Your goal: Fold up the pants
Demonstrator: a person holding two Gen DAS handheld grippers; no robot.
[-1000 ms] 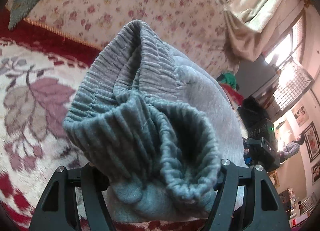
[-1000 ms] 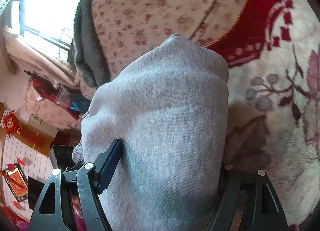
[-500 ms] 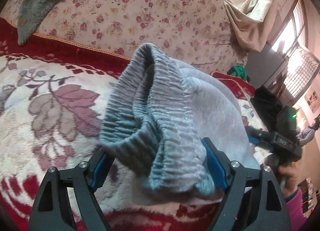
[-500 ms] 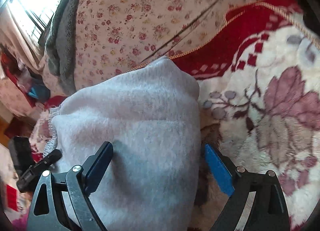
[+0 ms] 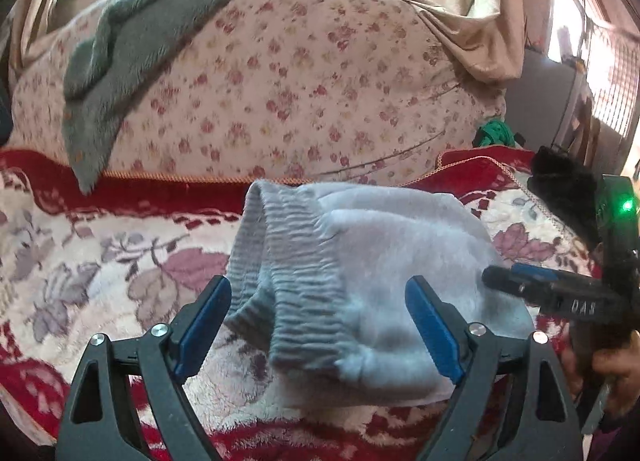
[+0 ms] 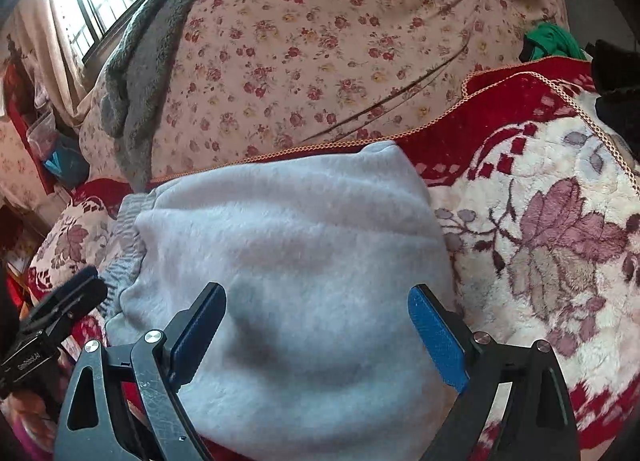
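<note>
Left gripper (image 5: 318,313) has its jaws spread wide; the blue pads (image 5: 434,335) stand on either side of the pants (image 5: 384,281) without clamping them. Right gripper (image 6: 316,325) is likewise spread apart, its pads flanking the same bundle with no grip on the cloth.

The pants lie as a folded grey bundle on the blanket (image 5: 100,261), a red and cream floral cover. The bundle sits near the blanket's far red edge, just in front of the quilt (image 5: 300,81), a pink flowered mass rising behind it.

Left wrist view only:
- The ribbed waistband (image 5: 288,273) shows on the bundle's left end, folded over and facing the camera.
- The right gripper enters from the right edge, with a green light (image 5: 627,205) on its body and a hand (image 5: 612,365) below it.

Right wrist view only:
- The smooth fleece face of the pants (image 6: 288,253) fills the centre; only a strip of the waistband (image 6: 128,229) shows at the bundle's left side.
- The left gripper's black finger (image 6: 68,297) appears at the left edge, beside the waistband.

Both views:
- A grey towel (image 5: 132,49) drapes over the quilt's upper left.
- A green cloth (image 6: 552,39) lies at the quilt's right end, beyond the blanket's far right corner.
</note>
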